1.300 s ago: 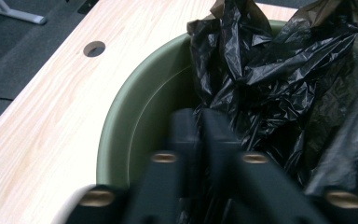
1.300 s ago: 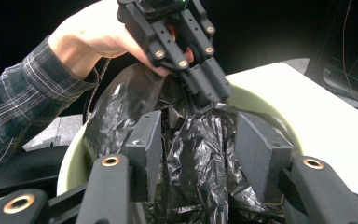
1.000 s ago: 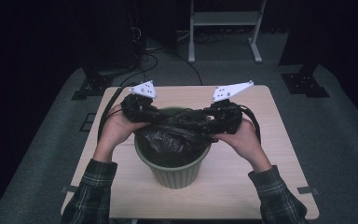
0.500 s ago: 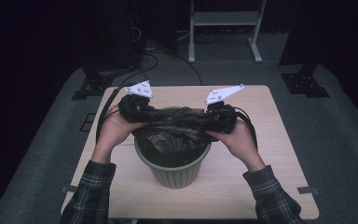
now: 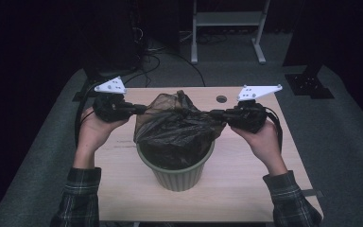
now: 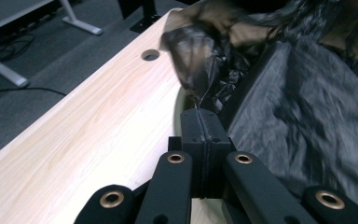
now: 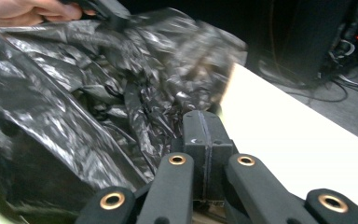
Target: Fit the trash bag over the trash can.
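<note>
In the high view, the left claw (image 5: 141, 109) and the right claw (image 5: 216, 114) point toward each other across a green bin (image 5: 176, 169) that stands on the wooden surface (image 5: 246, 189). Between them stretches a black bin bag (image 5: 172, 130), its body bulging out of the bin's mouth just below and between the two claws. Each claw is pressed together on an edge of the bag, the left on the bag's left side, the right on its right side, and the plastic is drawn taut between the tips. The right claw's jaws have just been closing, with the bag's edge between them. A small round hole (image 5: 221, 99) in the surface lies just beyond the right claw.

In the left gripper view, the left claw (image 6: 204, 122) has its two jaws flush against each other, pinching a thin fold of the bag (image 6: 303, 112) at the tip. The bag spreads ahead and to the right of the claw; the bare surface (image 6: 88, 135) runs off to its left, with the hole (image 6: 150, 55) farther ahead.

In the right gripper view, the right claw (image 7: 204, 122) is likewise pressed shut on a fold of the bag (image 7: 84, 93), which lies crumpled ahead and left of it. The other gripper's tip, held by a hand (image 7: 23, 11), grips the bag at the far side. The pale surface (image 7: 298, 144) lies to the claw's right.
</note>
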The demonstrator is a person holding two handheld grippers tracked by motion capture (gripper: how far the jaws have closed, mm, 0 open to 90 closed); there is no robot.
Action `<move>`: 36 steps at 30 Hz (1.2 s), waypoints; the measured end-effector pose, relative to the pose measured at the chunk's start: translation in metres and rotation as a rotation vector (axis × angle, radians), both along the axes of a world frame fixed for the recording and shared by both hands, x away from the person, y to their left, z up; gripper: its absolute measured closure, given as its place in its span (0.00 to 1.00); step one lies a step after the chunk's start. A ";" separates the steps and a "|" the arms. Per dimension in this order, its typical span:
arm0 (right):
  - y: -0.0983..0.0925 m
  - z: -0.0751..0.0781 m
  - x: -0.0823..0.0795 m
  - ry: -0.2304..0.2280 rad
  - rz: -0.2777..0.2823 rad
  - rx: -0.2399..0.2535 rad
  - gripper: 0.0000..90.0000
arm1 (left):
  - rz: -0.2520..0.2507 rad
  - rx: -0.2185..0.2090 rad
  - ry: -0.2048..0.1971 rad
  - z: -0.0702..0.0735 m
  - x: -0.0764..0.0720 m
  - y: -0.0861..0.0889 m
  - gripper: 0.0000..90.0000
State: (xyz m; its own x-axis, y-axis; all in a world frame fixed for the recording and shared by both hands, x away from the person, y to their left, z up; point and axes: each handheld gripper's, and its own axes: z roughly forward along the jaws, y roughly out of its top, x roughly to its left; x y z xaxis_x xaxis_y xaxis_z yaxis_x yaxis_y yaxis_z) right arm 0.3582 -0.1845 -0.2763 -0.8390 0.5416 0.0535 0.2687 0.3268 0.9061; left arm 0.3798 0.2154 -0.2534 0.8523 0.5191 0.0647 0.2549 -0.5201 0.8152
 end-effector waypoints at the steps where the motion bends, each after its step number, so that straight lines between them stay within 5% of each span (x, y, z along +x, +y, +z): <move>1: -0.004 -0.001 0.001 -0.003 -0.030 -0.003 1.00 | 0.007 0.000 0.000 -0.001 0.000 0.003 1.00; 15: -0.020 -0.032 0.026 0.057 -0.144 -0.022 1.00 | 0.137 0.054 0.045 -0.038 0.015 0.032 1.00; 25: -0.018 -0.053 0.033 0.093 -0.153 -0.049 1.00 | 0.146 0.094 0.075 -0.055 0.020 0.028 1.00; 36: -0.018 -0.079 0.037 0.160 -0.198 -0.157 1.00 | 0.205 0.223 0.159 -0.078 0.029 0.028 1.00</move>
State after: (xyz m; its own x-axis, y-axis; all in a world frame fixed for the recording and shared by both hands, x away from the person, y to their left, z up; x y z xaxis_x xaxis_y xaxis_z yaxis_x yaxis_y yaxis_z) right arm 0.3955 -0.2022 -0.3555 -0.7040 0.7058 0.0792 0.4768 0.3870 0.7893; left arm 0.4088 0.2432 -0.3312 0.7399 0.6691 0.0705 0.4876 -0.6054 0.6291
